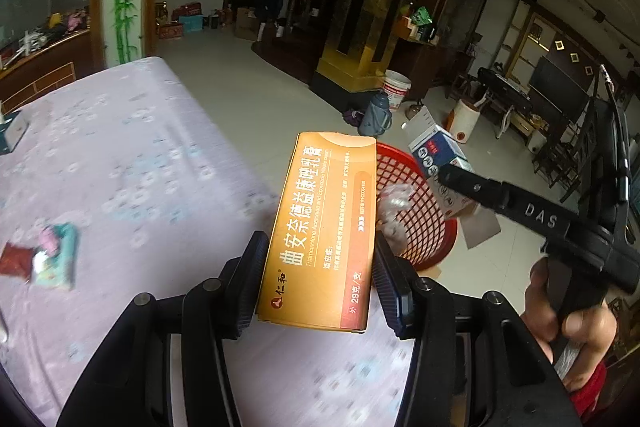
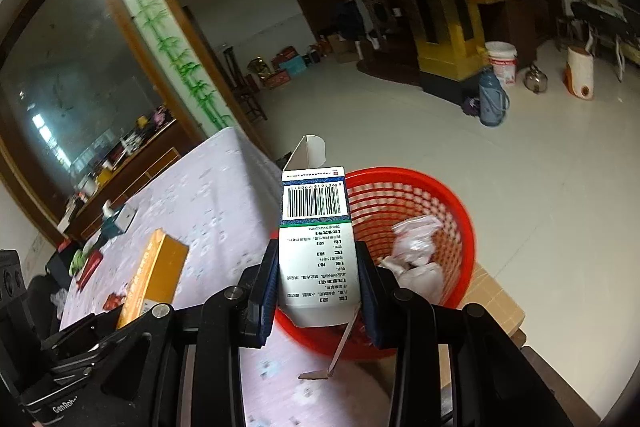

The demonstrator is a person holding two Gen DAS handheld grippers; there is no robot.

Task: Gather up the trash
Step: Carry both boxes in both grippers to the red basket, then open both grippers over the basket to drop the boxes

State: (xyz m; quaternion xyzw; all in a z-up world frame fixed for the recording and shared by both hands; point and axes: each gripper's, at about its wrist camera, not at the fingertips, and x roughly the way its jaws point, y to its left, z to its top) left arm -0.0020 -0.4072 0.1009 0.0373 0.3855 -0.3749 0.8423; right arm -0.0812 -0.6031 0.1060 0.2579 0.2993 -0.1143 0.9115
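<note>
Both grippers loaded, both heading for the bin. Left gripper [image 1: 316,281] is clamped on a long orange cardboard medicine box [image 1: 320,235] with Chinese print; the pads pinch its two long sides near the lower end, and its long axis runs forward along the fingers, away from the camera. Right gripper [image 2: 318,281] is clamped the same way on a white cardboard medicine carton with a barcode and blue-green stripe [image 2: 316,235], top flap open, a loose flap dangling below.

Target is the round red plastic mesh waste basket [image 2: 460,215], standing off the table edge with crumpled clear plastic wrappers [image 2: 416,255] already inside. From the right wrist view the basket sits directly ahead and slightly right of the white carton, whose far end lies at the near rim. From the left wrist view the basket [image 1: 404,183] lies ahead and right of the orange box, partly hidden behind it.

Right gripper looks nearer the opening, so it probably drops first; left needs to shift right and forward to clear the rim.

More trash remains on the lilac floral-cloth table [image 1: 120,147]: a red snack packet [image 1: 16,261] and a teal wrapper [image 1: 58,259] lying together, well to the left of the grippers. Motion blur on the table, details unclear.
</note>
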